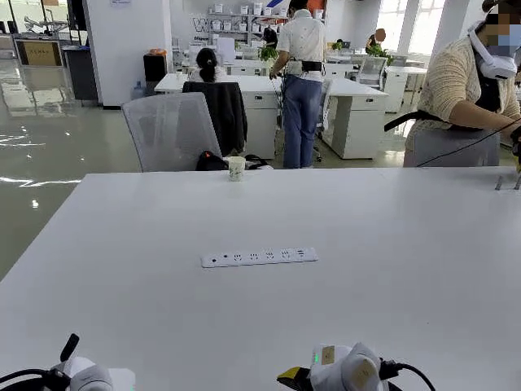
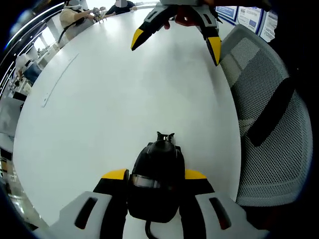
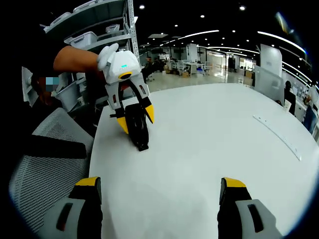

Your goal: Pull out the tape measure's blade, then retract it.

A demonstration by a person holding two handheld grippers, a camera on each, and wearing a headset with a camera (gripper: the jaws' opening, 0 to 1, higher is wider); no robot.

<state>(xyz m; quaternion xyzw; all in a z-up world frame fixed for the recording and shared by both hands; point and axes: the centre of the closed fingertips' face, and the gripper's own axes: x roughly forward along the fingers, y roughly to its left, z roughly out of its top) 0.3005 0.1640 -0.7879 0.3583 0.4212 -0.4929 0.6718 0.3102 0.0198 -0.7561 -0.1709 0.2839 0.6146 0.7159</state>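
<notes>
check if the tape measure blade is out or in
In: the tape measure in the left tongs shows only its hook tip, no blade drawn out.

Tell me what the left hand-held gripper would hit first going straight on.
Probably the right hand-held gripper, open and facing it across the bare table; depth is unclear.

Open tabletop [image 1: 407, 269] all round; obstacles: power strip [image 1: 259, 257] mid-table, paper cup [image 1: 236, 168] at far edge.

head view high over the white table [image 1: 391, 269], gripper views low, close, facing each other
</notes>
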